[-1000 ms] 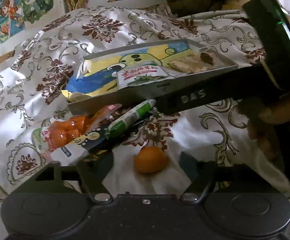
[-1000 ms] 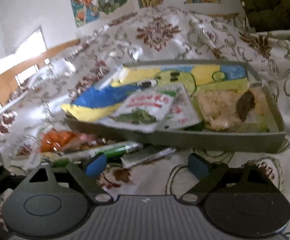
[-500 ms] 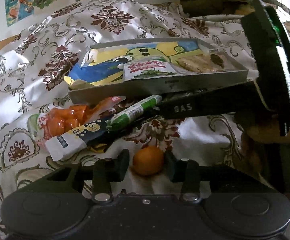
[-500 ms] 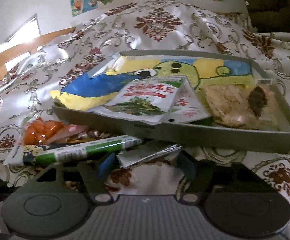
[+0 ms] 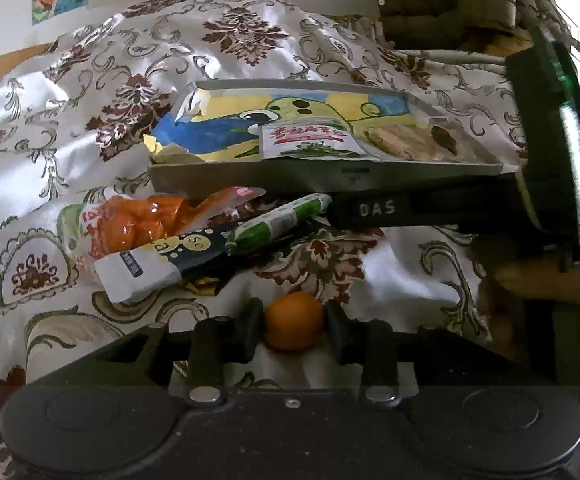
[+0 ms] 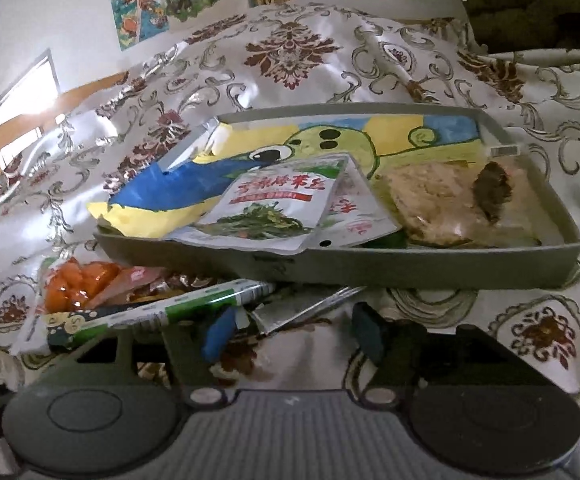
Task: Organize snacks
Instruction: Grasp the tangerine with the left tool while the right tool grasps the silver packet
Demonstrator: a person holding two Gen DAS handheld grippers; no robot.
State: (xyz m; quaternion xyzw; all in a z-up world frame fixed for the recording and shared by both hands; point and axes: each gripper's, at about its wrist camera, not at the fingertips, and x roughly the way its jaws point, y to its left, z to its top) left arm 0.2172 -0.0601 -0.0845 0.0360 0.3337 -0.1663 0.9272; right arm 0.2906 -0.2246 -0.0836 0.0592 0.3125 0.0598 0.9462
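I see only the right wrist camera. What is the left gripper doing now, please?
Observer: The left gripper is closing on a small orange fruit; its pads seem to touch it.
Operator: Where does the fruit lie?
Observer: On the patterned cloth, apart from the grey tray, nearer the camera than the snack pile.
Operator: Is my right gripper seen there?
Observer: Yes. Its DAS-marked finger ends beside the green stick packet; the jaws are opening, a silver packet corner between them.

Domestic bedroom. A satin damask bedspread (image 6: 298, 52) covers the bed; cartoon posters (image 6: 165, 0) hang on the white wall at 11 o'clock. A quilted olive cushion (image 5: 446, 4) lies at 1 o'clock.
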